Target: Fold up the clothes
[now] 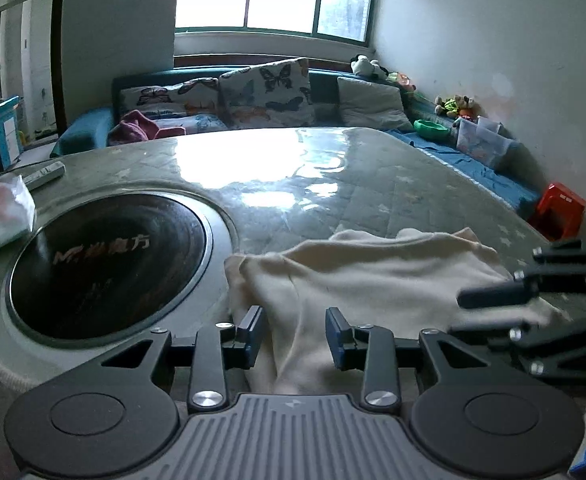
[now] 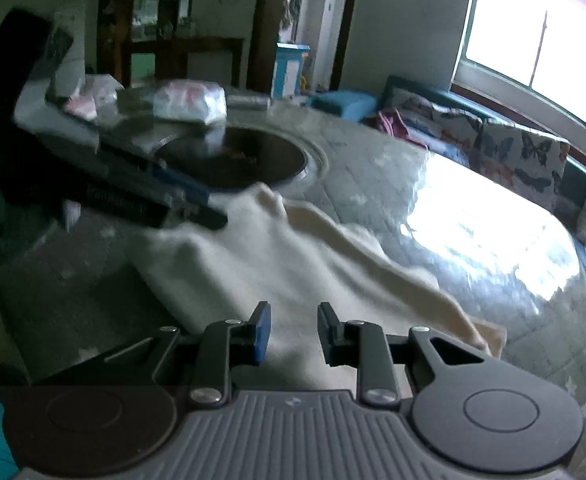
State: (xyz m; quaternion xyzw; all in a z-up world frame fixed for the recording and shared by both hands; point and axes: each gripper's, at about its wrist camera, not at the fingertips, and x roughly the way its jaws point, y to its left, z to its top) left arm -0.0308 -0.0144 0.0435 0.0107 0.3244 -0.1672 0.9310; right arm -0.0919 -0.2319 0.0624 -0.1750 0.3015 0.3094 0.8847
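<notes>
Left wrist view: left gripper (image 1: 293, 336) jaws apart, nothing between them, poised over the near edge of the crumpled cream-white knit garment (image 1: 373, 276). Garment lies on the round glass-topped table (image 1: 293, 184), just right of the black circular inset hotplate (image 1: 105, 264). Right gripper (image 1: 497, 296) blurred at garment's right edge. Right wrist view: right gripper (image 2: 294, 332) jaws apart, empty, above the garment (image 2: 277, 264). White plastic-wrapped tissue pack (image 2: 191, 102) beyond hotplate.

Black linkage arms, silver screws, blue-padded jaws, ribbed grey housing
</notes>
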